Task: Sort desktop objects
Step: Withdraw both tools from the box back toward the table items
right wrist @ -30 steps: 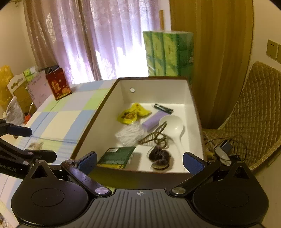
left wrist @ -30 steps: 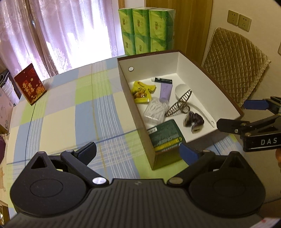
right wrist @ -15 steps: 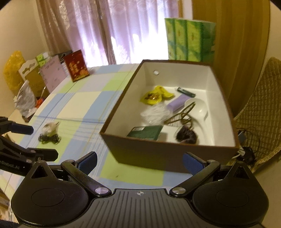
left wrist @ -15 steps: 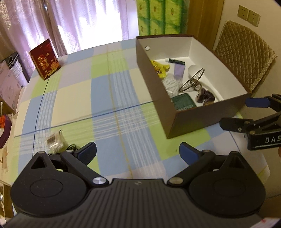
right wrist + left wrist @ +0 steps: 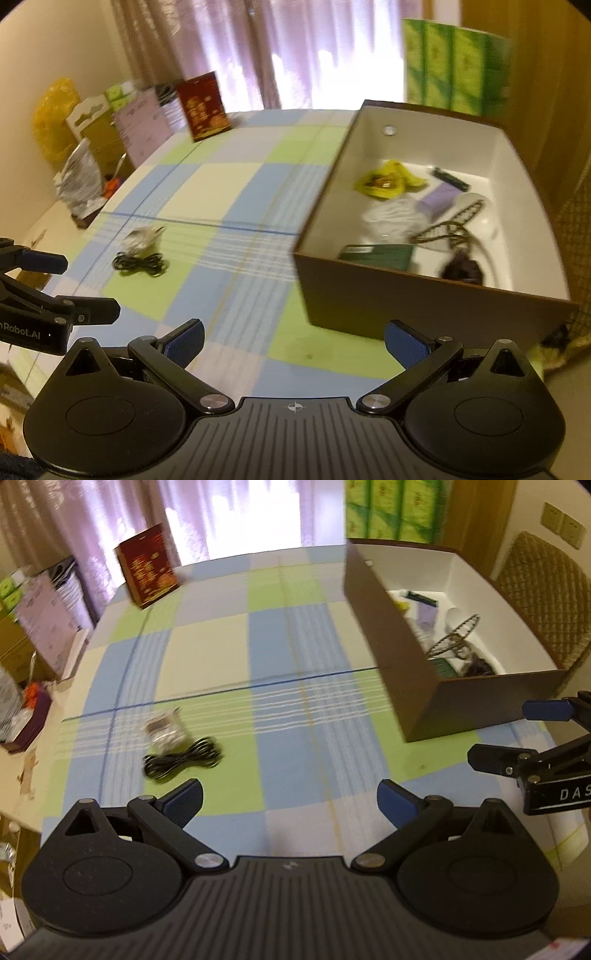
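Note:
A coiled black cable (image 5: 183, 761) and a small clear packet (image 5: 165, 729) lie on the checked tablecloth, left of centre; both also show in the right wrist view, cable (image 5: 139, 263) and packet (image 5: 139, 236). A brown box with a white inside (image 5: 384, 635) (image 5: 369, 295) stands at the right and holds several small items. My left gripper (image 5: 290, 805) is open and empty, just near of the cable. My right gripper (image 5: 293, 341) is open and empty, above the cloth in front of the box.
A red gift bag (image 5: 147, 570) stands at the far left of the table. Green tissue packs (image 5: 454, 66) stand behind the box. A quilted chair (image 5: 546, 602) is right of the table. Boxes and bags (image 5: 92, 147) crowd the left side.
Both grippers have pulled back from the box and swung left. The cable and packet have come into view. Both grippers stay open.

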The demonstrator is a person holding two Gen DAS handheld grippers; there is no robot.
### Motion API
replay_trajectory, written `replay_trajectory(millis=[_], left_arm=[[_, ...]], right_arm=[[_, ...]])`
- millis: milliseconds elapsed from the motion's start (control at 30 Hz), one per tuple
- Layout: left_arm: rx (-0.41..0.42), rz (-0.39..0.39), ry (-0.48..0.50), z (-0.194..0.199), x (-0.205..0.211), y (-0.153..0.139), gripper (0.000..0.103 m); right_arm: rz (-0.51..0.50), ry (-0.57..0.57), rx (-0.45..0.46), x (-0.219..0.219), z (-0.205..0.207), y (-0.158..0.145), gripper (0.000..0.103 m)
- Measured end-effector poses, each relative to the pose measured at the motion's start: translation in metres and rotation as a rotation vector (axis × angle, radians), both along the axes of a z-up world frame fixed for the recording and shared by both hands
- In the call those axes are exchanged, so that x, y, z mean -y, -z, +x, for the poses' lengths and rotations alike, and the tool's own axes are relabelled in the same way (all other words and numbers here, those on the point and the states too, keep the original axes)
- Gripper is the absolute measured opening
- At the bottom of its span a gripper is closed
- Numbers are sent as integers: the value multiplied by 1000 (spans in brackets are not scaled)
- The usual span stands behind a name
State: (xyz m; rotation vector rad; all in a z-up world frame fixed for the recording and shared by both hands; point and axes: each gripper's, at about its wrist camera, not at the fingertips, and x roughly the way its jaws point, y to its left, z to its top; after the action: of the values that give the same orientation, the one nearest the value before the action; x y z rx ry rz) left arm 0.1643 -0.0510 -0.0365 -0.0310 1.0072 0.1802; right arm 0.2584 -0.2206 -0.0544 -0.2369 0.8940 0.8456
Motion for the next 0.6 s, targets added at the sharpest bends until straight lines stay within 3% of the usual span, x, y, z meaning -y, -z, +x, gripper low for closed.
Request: replay_trajectory(millis=[600], left_arm=[[-46, 6, -168, -43, -78, 16, 99]], right_arm=[[-46, -119, -56, -73, -26, 29, 101]])
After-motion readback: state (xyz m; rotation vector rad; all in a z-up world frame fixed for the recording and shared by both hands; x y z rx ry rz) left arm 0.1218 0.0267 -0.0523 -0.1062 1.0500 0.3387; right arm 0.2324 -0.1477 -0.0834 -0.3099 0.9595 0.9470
